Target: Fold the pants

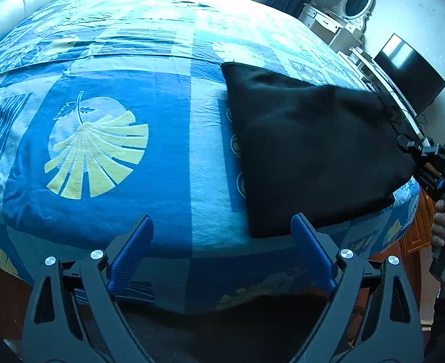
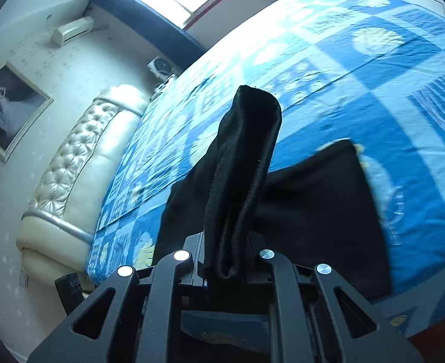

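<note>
pants [image 1: 307,151], black and already folded down to a compact panel, lie near the bed's [image 1: 168,163] near right corner, their lower edge close to the near edge of the blue patterned cover; right gripper [image 2: 227,267] is pinched tight on a bunched corner of the cloth, which stands up in a limp ridge from between its jaws in the right wrist view; in the left wrist view that same tool reaches in at the garment's right-hand edge, with the person's hand [image 1: 443,224] on its handle; left gripper [image 1: 222,227] hangs with its blue pads spread wide and nothing between them, just over the near edge of the bed, one pad beside the pants' near left corner; fabric looks light, soft and floppy, sagging wherever unsupported, so it should drape rather than hold a crease; likely best purchase for the free tool is that near left corner or the left edge, taking all layers together so the stack does not slide apart.
</note>
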